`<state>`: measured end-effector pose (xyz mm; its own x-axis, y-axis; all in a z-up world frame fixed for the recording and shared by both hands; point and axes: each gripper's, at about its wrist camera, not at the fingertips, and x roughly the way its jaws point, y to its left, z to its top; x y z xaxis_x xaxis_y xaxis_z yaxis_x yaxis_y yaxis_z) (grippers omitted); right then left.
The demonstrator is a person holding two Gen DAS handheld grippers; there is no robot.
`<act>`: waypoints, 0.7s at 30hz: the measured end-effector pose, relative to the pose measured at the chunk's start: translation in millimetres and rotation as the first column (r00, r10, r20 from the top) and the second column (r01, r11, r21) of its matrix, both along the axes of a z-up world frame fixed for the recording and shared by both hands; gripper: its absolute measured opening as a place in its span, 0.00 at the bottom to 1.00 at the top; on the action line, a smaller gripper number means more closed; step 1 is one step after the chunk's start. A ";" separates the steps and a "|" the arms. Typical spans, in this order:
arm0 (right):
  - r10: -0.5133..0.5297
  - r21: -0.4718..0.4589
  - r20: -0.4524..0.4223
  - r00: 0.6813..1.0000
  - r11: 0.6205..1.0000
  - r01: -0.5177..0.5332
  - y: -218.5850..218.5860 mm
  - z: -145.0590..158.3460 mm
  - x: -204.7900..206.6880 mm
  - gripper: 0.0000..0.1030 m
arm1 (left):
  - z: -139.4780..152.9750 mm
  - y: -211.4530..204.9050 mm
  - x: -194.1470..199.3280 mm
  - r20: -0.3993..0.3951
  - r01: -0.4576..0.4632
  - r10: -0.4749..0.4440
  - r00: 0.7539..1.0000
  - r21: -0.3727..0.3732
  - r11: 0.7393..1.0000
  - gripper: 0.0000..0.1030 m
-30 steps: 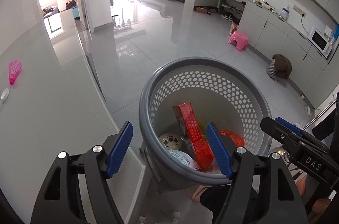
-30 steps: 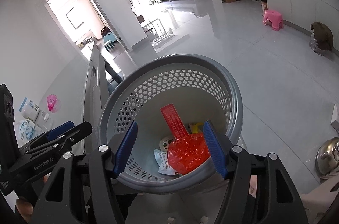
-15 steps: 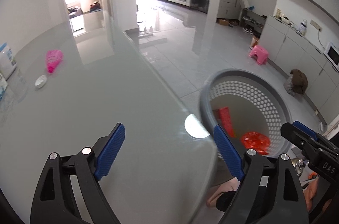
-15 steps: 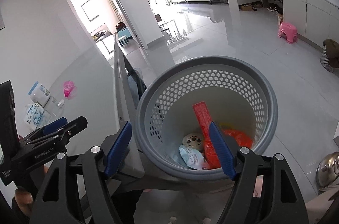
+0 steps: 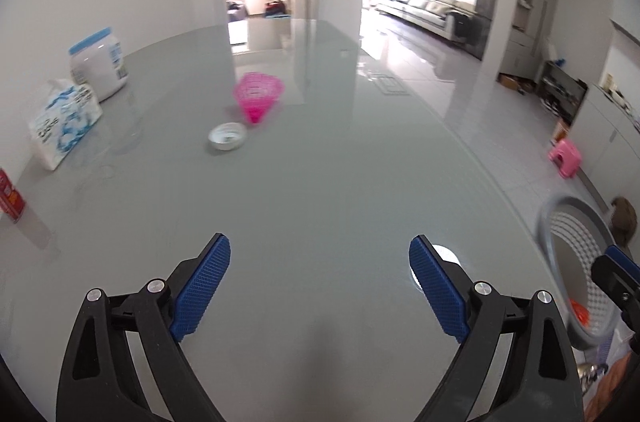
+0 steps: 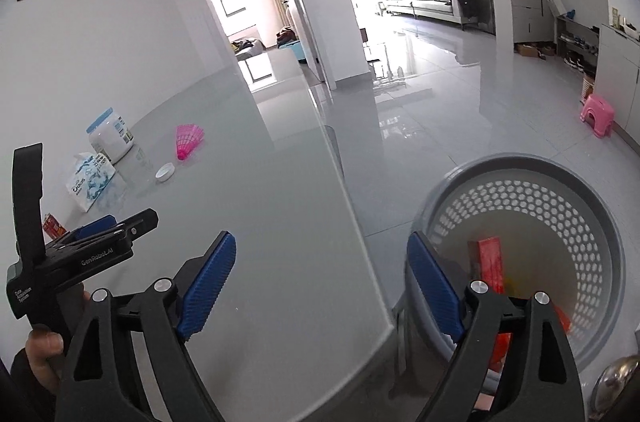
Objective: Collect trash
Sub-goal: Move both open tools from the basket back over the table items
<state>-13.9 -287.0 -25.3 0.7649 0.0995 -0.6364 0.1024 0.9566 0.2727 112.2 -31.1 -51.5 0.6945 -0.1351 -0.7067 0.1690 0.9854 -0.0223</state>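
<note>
— Glossy grey table (image 5: 320,190) under the left gripper (image 5: 319,285), smooth enough to mirror the doorway. Ahead of it, a pink shuttlecock (image 5: 258,96) of latticed plastic and a white plastic cap (image 5: 227,136).

— Same shine on the floor tiles (image 6: 460,94) ahead of the right gripper (image 6: 320,276). Matt grey plastic on the basket (image 6: 600,234) just to its right, wall pierced with round holes. Shiny red packaging (image 6: 491,262) inside.

— Ridged blue rubbery-looking pads (image 5: 202,288). Plain matt black arms, bright metal screws.

— Far left of the left gripper: soft printed wrap on the tissue pack (image 5: 64,124), smooth white plastic on the jar (image 5: 98,64).
</note>
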 end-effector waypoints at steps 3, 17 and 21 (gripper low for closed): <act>0.037 0.011 0.002 0.999 0.999 -0.037 17.5 1.7 25.4 0.85 | -3.6 21.7 20.4 -0.009 -0.060 0.060 0.998 -0.002 0.998 0.87; 0.140 0.038 -0.025 0.990 0.990 -0.139 66.8 -1.5 124.3 0.86 | -22.0 63.2 101.2 -0.048 -0.196 0.197 0.979 0.021 0.980 0.88; 0.137 0.052 -0.038 0.990 0.990 -0.135 68.6 -5.9 139.6 0.86 | -29.3 64.8 125.4 -0.076 -0.216 0.216 0.973 0.014 0.976 0.88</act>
